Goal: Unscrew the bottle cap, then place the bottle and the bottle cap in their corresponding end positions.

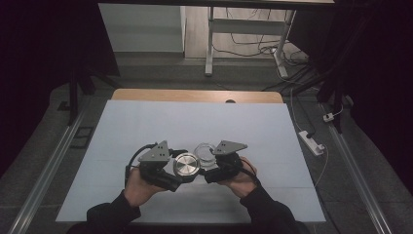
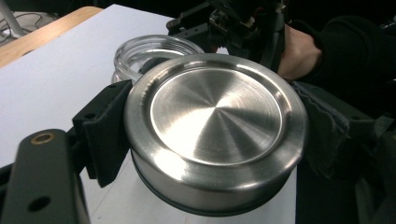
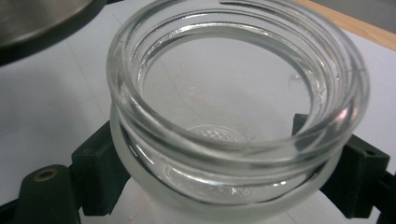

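Observation:
A round brushed-metal lid (image 1: 187,165) (image 2: 215,125) is clamped between the jaws of my left gripper (image 1: 181,170) (image 2: 210,140), face up and slightly tilted. Just right of it an empty clear glass jar (image 1: 205,152) (image 3: 233,107) with a threaded mouth is clamped by its body in my right gripper (image 1: 213,168) (image 3: 229,168). In the high view, lid and jar are side by side above the white mat (image 1: 146,126), the lid's edge close to the jar's rim. The jar (image 2: 154,53) sits behind the lid in the left gripper view. The lid's edge (image 3: 37,23) is at the right gripper view's top left.
The white mat covers a wooden table whose far edge (image 1: 195,95) is bare. A power strip (image 1: 311,141) and cables lie on the floor to the right. Metal rails (image 1: 48,161) run along both sides of the table.

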`<state>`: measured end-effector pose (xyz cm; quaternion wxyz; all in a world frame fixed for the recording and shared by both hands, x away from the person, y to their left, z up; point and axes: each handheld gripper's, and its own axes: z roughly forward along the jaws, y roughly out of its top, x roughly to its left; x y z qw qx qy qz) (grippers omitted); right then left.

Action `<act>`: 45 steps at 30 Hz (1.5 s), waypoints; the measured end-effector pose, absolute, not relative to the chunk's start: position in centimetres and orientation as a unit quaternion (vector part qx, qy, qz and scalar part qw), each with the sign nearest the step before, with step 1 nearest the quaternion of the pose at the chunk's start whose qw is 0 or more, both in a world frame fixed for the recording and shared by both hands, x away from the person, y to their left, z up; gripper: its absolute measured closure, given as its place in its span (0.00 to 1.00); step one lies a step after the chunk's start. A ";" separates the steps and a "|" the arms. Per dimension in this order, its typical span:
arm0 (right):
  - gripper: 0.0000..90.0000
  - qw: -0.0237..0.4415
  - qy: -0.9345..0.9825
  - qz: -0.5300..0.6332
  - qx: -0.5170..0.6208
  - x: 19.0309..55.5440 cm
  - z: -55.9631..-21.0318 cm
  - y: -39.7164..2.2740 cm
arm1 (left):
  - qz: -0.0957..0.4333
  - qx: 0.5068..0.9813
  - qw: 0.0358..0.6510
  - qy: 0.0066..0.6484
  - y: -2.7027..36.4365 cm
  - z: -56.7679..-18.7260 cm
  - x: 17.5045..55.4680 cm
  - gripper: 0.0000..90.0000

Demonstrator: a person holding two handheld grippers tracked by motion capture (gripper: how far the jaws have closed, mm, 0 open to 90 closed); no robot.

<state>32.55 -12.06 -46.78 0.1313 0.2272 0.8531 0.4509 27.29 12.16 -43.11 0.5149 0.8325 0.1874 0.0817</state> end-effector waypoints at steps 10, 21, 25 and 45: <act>0.17 0.131 0.850 0.453 0.234 33.2 -46.6 -12.2 | 0.075 0.835 0.514 0.185 12.0 -43.6 27.1 0.21; 0.17 0.132 0.848 0.453 0.242 34.0 -46.4 -12.2 | 0.072 0.838 0.510 0.179 11.7 -44.4 26.7 0.21; 0.17 0.134 0.847 0.453 0.243 34.4 -46.3 -12.0 | 0.071 0.840 0.507 0.181 11.5 -44.8 26.6 0.21; 0.17 0.150 0.843 0.444 0.262 37.0 -46.8 -11.6 | 0.057 0.841 0.504 0.189 9.9 -48.1 26.1 0.21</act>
